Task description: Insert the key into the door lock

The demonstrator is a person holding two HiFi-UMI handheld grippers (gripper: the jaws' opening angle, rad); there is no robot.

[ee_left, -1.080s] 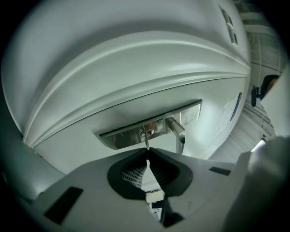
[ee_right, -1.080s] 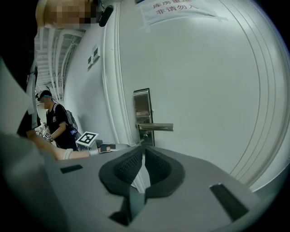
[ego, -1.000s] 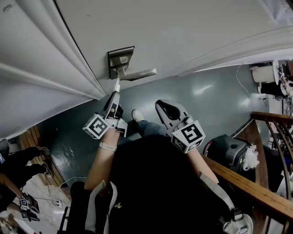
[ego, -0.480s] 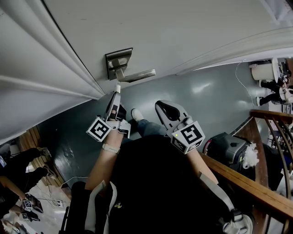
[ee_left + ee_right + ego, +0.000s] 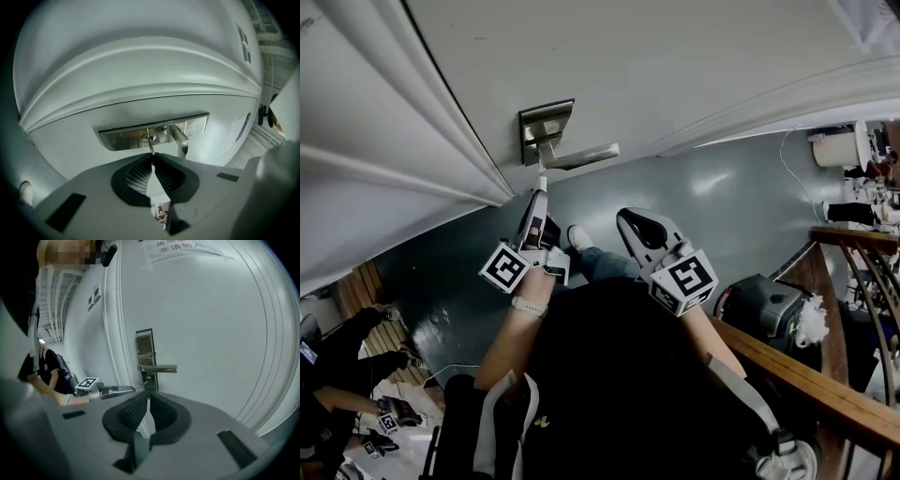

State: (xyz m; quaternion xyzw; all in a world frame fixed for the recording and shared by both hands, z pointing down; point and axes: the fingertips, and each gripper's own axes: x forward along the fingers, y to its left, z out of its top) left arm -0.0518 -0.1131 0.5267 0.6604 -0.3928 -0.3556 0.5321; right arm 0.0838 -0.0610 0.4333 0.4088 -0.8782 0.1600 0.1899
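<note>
Right, key (image 5: 151, 146) is pinched edge-on between the left gripper's (image 5: 153, 155) jaws, clenched tight on its bow w/ the blade sticking straight out ahead. Blade's long axis runs dead along the jaw line and points at the keyhole (image 5: 148, 138) in the lock plate (image 5: 122, 138), just left of where the handle (image 5: 181, 139) meets the plate. Tip sits at the mouth of the keyhole; can't tell whether it has gone in at all. So my guess is the next move is a straight push fwd along that same axis, no sideways corr. needed as far as I can judge, maybe a slight roll if the blade isn't square to the slot. Left is the working arm and far nearer the door (image 5: 675, 56). Right gripper (image 5: 630, 217) hangs back near my body, well apart from the lock, jaws closed together on nothing. Vs approx 1 s ago, in head view the left gripper sits a touch further back from the plate and the key tip looks a bit lower under it; vs 0.5 s ago hardly any diff. Right gripper hasn't shifted
</note>
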